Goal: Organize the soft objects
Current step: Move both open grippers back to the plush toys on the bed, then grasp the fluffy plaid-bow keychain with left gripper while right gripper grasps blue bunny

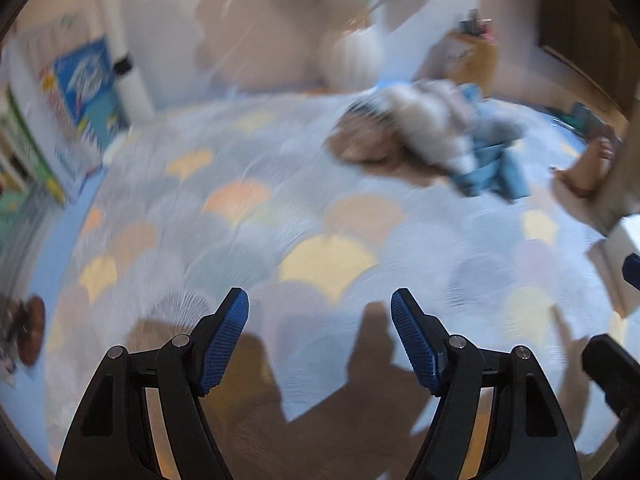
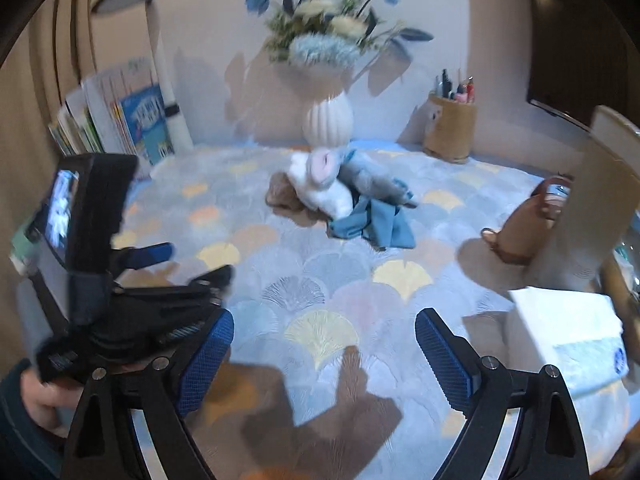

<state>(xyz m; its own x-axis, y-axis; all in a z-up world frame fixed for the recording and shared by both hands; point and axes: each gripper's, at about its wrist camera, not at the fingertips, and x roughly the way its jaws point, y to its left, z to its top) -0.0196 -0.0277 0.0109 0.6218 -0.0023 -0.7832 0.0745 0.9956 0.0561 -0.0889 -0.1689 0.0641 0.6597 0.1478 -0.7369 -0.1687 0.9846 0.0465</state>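
Both tools stand with jaws apart and nothing between them: the left gripper [image 1: 320, 320] and the right gripper [image 2: 325, 336], each black-framed with ribbed blue pads, hang over a quilted cloth [image 2: 320, 280] stitched in pastel fan shapes. No earlier view is available to judge jaw motion. The soft objects lie in one heap near the far middle of the cloth, well apart from either gripper: a white plush toy [image 2: 320, 184] resting against a grey plush [image 2: 368, 176], a brown furry piece [image 2: 282, 196] touching on the left, and a crumpled blue fabric [image 2: 376, 226] in front. Behind stand a ribbed white vase [image 2: 328, 122] of blue and cream flowers, a woven pen holder [image 2: 451, 132], and upright books [image 2: 132, 120]. A tan handbag [image 2: 524, 228] and a white tissue pack [image 2: 568, 332] occupy the right side. The left wrist view is heavily blurred.
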